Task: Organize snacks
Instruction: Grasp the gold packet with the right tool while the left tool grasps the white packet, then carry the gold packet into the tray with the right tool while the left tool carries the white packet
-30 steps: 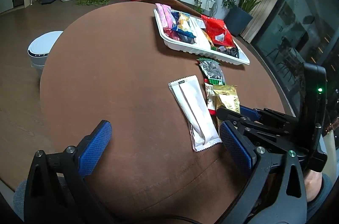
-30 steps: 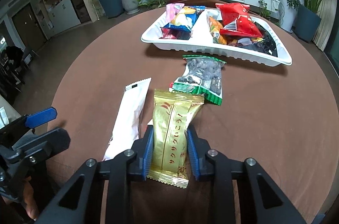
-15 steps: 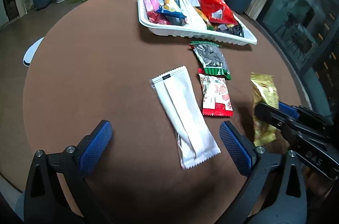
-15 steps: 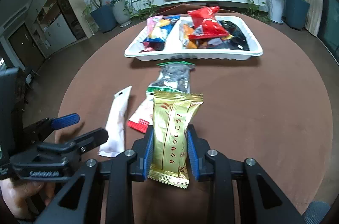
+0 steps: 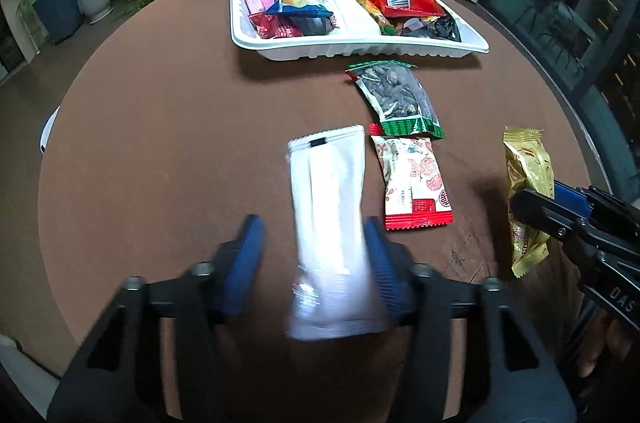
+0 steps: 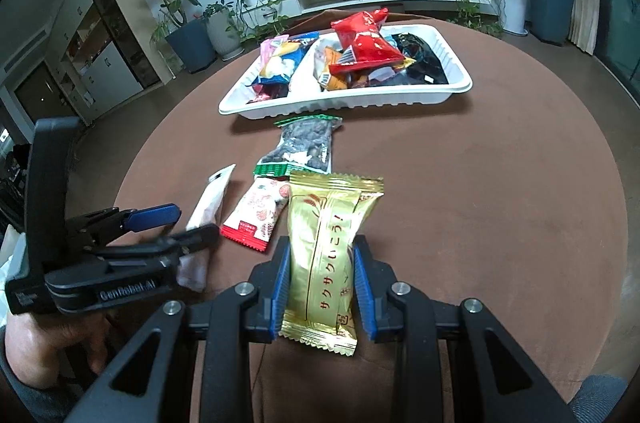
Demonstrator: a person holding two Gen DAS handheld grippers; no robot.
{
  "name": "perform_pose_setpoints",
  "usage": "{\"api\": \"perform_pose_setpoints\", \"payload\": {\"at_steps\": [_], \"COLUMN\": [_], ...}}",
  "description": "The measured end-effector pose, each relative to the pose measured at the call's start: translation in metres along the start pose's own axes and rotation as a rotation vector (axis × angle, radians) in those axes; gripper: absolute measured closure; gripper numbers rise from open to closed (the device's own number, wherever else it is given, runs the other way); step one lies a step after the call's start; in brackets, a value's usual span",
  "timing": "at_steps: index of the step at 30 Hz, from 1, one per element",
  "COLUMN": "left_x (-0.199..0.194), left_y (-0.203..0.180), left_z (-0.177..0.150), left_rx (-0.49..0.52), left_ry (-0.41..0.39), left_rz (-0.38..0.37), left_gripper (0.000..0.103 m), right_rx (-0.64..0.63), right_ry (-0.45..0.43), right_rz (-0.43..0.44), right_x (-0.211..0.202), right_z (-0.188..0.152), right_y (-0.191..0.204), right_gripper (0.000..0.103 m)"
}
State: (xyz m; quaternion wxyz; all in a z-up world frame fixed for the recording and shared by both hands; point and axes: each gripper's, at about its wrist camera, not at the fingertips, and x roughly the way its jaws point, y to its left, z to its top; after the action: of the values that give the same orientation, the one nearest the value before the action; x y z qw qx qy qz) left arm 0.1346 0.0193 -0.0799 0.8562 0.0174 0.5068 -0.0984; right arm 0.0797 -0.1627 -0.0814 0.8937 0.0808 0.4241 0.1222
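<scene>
On the round brown table a long white packet (image 5: 328, 191) lies between the blue pads of my left gripper (image 5: 314, 263). Its jaws are closing: the right pad touches the packet, while a gap shows at the left pad. In the right wrist view the left gripper (image 6: 194, 223) straddles the white packet (image 6: 212, 199). My right gripper (image 6: 320, 287) is shut on a gold packet (image 6: 332, 243), held above the table. The left wrist view shows that gold packet (image 5: 528, 175) in the right gripper (image 5: 548, 199) at far right. A white tray (image 5: 360, 51) of snacks stands at the back.
A green-edged seed packet (image 5: 400, 99) and a red-and-white packet (image 5: 412, 179) lie between the tray and the white packet. A white bin (image 5: 48, 127) stands on the floor past the table's left edge. A person's hand (image 6: 52, 343) holds the left gripper.
The left gripper moved over the white packet and its jaws narrowed around it. The right gripper carried the gold packet off to the right, uncovering the red-and-white packet.
</scene>
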Motion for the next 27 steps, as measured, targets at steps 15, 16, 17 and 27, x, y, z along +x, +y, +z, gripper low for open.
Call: {"api": "perform_pose_setpoints", "payload": {"at_steps": [15, 16, 17, 27], "left_x": [0.006, 0.006, 0.006, -0.008], "left_y": [-0.027, -0.027, -0.024, -0.002], "left_z": [0.008, 0.008, 0.009, 0.001], "left_rx": [0.264, 0.266, 0.261, 0.118], "left_ry": [0.068, 0.07, 0.071, 0.019], "left_rz": [0.099, 0.091, 0.074, -0.059], "left_gripper": [0.083, 0.084, 0.084, 0.085], "right_rx": [0.0, -0.002, -0.005, 0.026], "right_ry": [-0.017, -0.019, -0.02, -0.035], "right_rz": [-0.002, -0.002, -0.001, 0.029], "right_x": [-0.006, -0.007, -0.008, -0.014], "right_z": [-0.004, -0.004, -0.004, -0.004], "right_y": [-0.01, -0.01, -0.01, -0.017], "right_gripper": [0.071, 0.071, 0.071, 0.071]}}
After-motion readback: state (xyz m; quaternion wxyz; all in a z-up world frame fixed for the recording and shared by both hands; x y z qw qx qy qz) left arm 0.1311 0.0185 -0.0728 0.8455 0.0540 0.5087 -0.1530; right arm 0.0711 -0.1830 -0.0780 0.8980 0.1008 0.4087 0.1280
